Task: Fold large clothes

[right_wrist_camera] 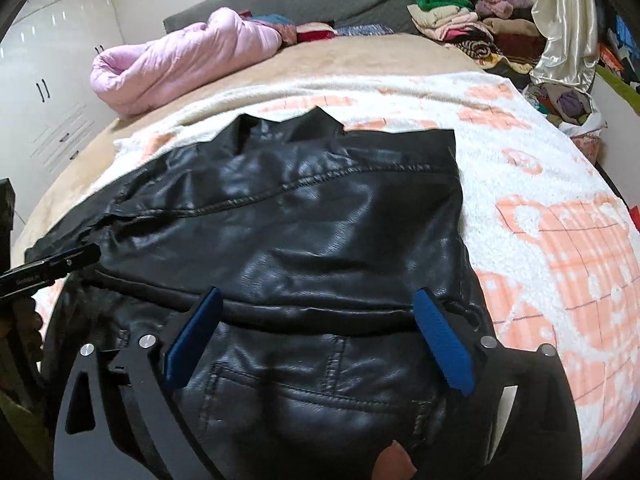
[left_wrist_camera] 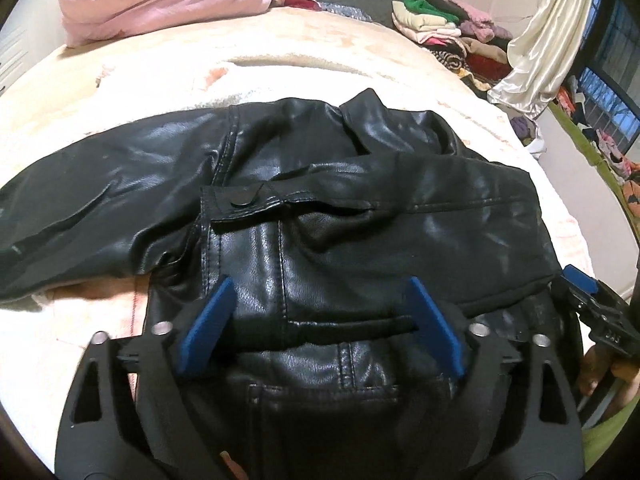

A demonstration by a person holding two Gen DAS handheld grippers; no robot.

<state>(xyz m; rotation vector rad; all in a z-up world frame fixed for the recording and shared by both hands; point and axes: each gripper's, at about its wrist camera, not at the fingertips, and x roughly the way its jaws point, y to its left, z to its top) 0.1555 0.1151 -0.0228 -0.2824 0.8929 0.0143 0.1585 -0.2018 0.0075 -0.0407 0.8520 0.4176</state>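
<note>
Far left, over by the wardrobe doors point(right_wrist_camera: 52, 92): a pink quilt point(right_wrist_camera: 180, 60) bundled at the head of the bed. Below it, stretched out leftward on the peach-and-white blanket point(right_wrist_camera: 560, 240): one sleeve point(left_wrist_camera: 92, 184) of the black leather jacket point(left_wrist_camera: 320, 208), flat and well clear of the body. Jacket itself spread across the middle of the bed, collar point(right_wrist_camera: 288, 128) toward the headboard, other sleeve folded across the chest, hem nearest the cameras. Left gripper point(left_wrist_camera: 320, 320) hovered just above the hem, blue pads point(left_wrist_camera: 212, 320) splayed wide, nothing pinched between them, leather merely lying beneath. Released, plainly. Just right of it, right gripper point(right_wrist_camera: 320, 328), same story: pads point(right_wrist_camera: 444, 344) flung apart over the lower front, a seam band running across under the gap, no grip taken. In the left wrist view, its tip poked in at the jacket's right edge point(left_wrist_camera: 580, 284), a hand point(left_wrist_camera: 608, 376) behind it. Farther right: bare blanket, then heaped clothes point(right_wrist_camera: 460, 24) by the wall and a cream satin curtain point(left_wrist_camera: 540, 40) hanging beside the window.
</note>
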